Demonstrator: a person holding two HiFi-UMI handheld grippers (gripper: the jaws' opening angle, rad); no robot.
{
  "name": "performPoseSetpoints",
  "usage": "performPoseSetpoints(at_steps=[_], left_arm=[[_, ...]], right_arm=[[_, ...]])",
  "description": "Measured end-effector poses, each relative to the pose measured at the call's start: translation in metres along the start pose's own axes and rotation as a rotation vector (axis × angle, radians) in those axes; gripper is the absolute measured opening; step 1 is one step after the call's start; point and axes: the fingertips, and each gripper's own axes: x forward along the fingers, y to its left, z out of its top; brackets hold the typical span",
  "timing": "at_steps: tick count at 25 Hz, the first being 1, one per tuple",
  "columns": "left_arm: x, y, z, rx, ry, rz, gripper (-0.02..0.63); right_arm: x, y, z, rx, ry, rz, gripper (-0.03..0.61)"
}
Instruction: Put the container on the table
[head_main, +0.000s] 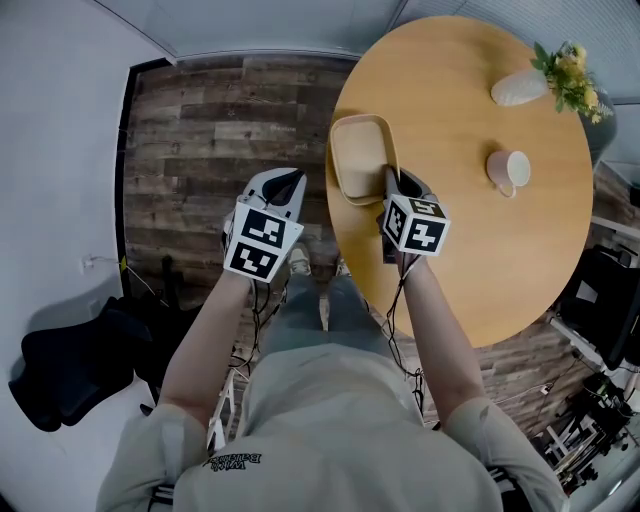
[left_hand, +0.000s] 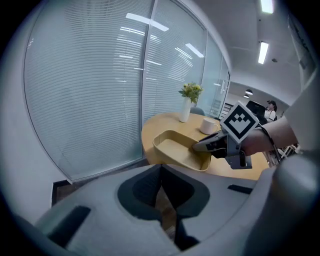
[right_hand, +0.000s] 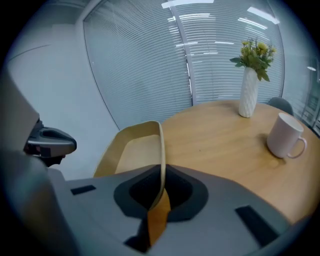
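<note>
A tan, shallow container (head_main: 362, 155) sits at the left edge of the round wooden table (head_main: 500, 260); I cannot tell if it rests on the top or hangs just above it. My right gripper (head_main: 395, 185) is shut on its near right wall, and that thin wall (right_hand: 161, 150) runs straight between the jaws of the right gripper (right_hand: 161, 172). My left gripper (head_main: 287, 185) hovers over the wood floor left of the table, apart from the container, shut and holding nothing. From the left gripper (left_hand: 161, 167) I see the container (left_hand: 175, 150) and the right gripper (left_hand: 207, 145) ahead.
A white mug (head_main: 510, 170) and a white vase (head_main: 520, 87) with yellow flowers (head_main: 570, 78) stand farther across the table. A black chair (head_main: 70, 365) stands on the floor at the left. Glass walls with blinds (left_hand: 100, 90) lie behind the table.
</note>
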Motion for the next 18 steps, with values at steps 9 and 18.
performPoseSetpoints(at_steps=[9,18], left_arm=[[0.004,-0.021,-0.025,-0.034,0.037,-0.022,0.021],[-0.006,-0.032,-0.031,-0.011,0.058,-0.023,0.021]], right_arm=[[0.011,-0.003,-0.033,0.015,0.072,-0.009,0.034],[0.011,-0.007,-0.04,0.036,0.1,-0.02,0.035]])
